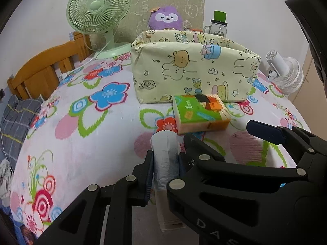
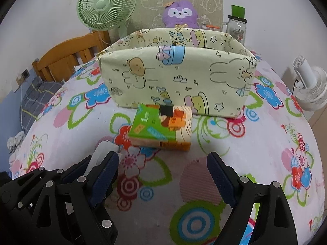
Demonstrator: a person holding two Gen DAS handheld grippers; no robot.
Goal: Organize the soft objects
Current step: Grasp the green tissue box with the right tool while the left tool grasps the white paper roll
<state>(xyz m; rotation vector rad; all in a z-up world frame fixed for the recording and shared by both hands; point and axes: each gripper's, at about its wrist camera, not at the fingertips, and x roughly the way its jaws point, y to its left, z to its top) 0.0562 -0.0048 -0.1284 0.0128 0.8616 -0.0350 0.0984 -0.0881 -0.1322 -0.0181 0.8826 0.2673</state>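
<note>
My left gripper (image 1: 165, 169) is shut on a white soft roll (image 1: 164, 153), which stands upright between its pads just above the flowered bedcover. In the right wrist view the left gripper (image 2: 93, 163) and the white roll (image 2: 102, 150) show at the lower left. My right gripper (image 2: 163, 175) stands open beside it with nothing between its fingers, and it also shows in the left wrist view (image 1: 224, 136). A green and orange tissue pack (image 2: 161, 126) (image 1: 201, 112) lies just ahead of both grippers. Behind the pack stands an open cream cartoon-print fabric box (image 2: 177, 81) (image 1: 194, 71).
A purple plush toy (image 1: 165, 18), a green desk fan (image 1: 98, 8) and a glass jar with a green lid (image 1: 219, 24) stand behind the box. A white fan (image 1: 284, 71) sits off the right edge. A wooden headboard (image 1: 40, 69) and grey plaid cloth (image 1: 16, 118) are left.
</note>
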